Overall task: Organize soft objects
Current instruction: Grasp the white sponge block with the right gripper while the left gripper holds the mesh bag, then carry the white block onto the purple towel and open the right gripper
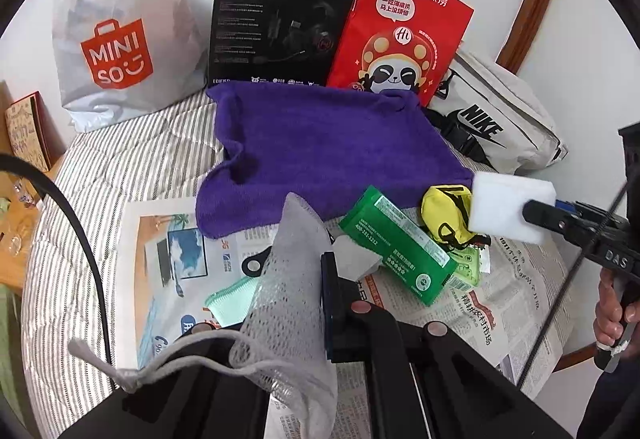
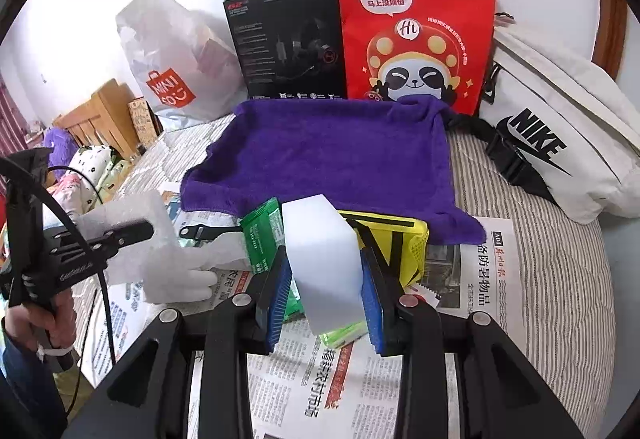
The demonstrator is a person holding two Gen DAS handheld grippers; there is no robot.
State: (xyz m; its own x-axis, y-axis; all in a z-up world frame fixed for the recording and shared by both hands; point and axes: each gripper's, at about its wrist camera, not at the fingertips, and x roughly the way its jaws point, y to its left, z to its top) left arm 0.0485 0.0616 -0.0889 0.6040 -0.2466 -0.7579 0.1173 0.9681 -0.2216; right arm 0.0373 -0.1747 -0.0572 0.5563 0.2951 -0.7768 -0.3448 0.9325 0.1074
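Nearest us in the right wrist view, our right gripper [image 2: 326, 291] is clamped on a white sponge block [image 2: 320, 251], its blue pads [image 2: 276, 299] pressed against both sides and the block standing up between them. From the left wrist view, our left gripper [image 1: 296, 303] is closed on a grey mesh pouch [image 1: 288, 295], which hangs over the near finger with its drawstring [image 1: 132, 371] trailing to the near left; only one finger shows clearly there, but the pouch is pinched and lifted.

Under both grippers lie spread newspapers [image 2: 328, 379] on a striped bedcover [image 2: 560, 279]. Just past the sponge block we see a green wipes packet [image 1: 400, 243] lying tilted on the paper, and right of it a small yellow pouch [image 1: 446, 215] with black straps. A mint-green cloth [image 1: 232, 299] peeks out at the near left, partly hidden behind the mesh pouch.

Farther back, a purple towel [image 2: 332, 155] is spread flat, its near edge overlapping the newspapers. Against the far wall stand a white MINISO bag [image 1: 116, 39] at the left, a black headset box [image 1: 280, 19], a red paper bag [image 2: 416, 31] with a panda, and a white Nike waist bag [image 2: 560, 143] at the right.
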